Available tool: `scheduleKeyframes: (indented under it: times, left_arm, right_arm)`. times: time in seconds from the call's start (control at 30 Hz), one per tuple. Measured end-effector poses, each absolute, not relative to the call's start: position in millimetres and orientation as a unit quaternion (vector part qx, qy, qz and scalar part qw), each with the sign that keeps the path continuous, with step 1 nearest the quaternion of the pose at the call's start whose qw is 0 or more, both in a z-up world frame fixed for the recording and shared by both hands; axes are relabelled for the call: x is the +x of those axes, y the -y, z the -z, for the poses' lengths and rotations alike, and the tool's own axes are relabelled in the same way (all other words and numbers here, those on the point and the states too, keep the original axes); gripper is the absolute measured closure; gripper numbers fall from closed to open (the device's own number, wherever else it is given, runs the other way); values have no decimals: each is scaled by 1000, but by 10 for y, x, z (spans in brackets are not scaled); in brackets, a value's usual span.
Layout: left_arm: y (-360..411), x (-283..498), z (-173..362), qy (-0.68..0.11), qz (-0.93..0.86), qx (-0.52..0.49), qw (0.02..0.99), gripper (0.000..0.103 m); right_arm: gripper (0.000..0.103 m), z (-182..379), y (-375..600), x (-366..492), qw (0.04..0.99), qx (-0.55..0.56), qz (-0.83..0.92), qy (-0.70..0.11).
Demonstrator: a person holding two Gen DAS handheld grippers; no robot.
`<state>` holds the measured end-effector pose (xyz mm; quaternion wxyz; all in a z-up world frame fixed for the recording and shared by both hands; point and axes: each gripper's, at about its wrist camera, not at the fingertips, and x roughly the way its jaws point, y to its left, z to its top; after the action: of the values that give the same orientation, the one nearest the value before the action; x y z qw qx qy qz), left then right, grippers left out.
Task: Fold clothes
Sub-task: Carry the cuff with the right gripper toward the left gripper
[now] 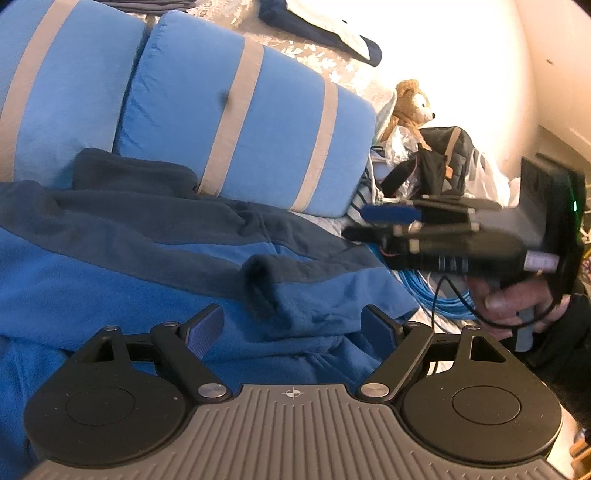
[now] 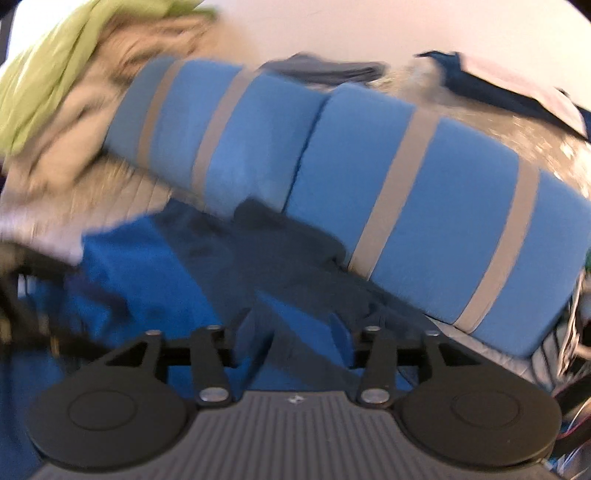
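Observation:
A blue fleece garment with dark navy panels (image 1: 155, 258) lies crumpled on the bed in front of two blue cushions. My left gripper (image 1: 291, 328) is open just above its lower part, a navy cuff (image 1: 262, 284) lying ahead of the fingers. My right gripper (image 1: 373, 225) appears in the left wrist view at the right, held by a hand, its fingers open beyond the garment's right edge. In the blurred right wrist view the right gripper (image 2: 295, 332) is open over the same garment (image 2: 155, 280).
Two blue cushions with grey stripes (image 1: 243, 122) lie behind the garment. A teddy bear (image 1: 410, 107), a black bag (image 1: 443, 158) and blue cables (image 1: 436, 295) sit to the right. Folded dark clothes (image 1: 332, 33) lie farther back. A green and beige pile (image 2: 55, 81) is at left.

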<state>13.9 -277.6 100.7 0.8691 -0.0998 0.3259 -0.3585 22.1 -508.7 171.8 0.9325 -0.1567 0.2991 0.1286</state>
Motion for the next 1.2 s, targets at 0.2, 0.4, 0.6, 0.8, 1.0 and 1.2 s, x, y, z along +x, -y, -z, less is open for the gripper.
scheduleKeyframes:
  times: [0.2,0.4,0.6,0.8,1.0,1.2]
  left_arm:
    - [2737,159,-1009,-325,352,-110,871,21]
    - [2708,183,-1001,-330,347,-121,870,21]
    - [2716,186,-993,-332,347,-118,869,21]
    - [2729,198,-993,-334,349,-118,867,21]
    - [2710,198,-995,-334,352,-118,866,21]
    - [2713,191,-990,-335,348,-118,868,21]
  right_arm:
    - [39,-1275,5094,210,886,-231,-163,-369]
    - [40,-1010,5108,338,873,-219,-177,-399]
    - [45,-807,5088,462,860,-187,-204,-429]
    - [52,-757,5009,316,836,-201,-242,-448]
    - [50,-867,4970,212,836,-234,-253,-427]
    - [44,-889,4857,223,831,-293,-248,-402]
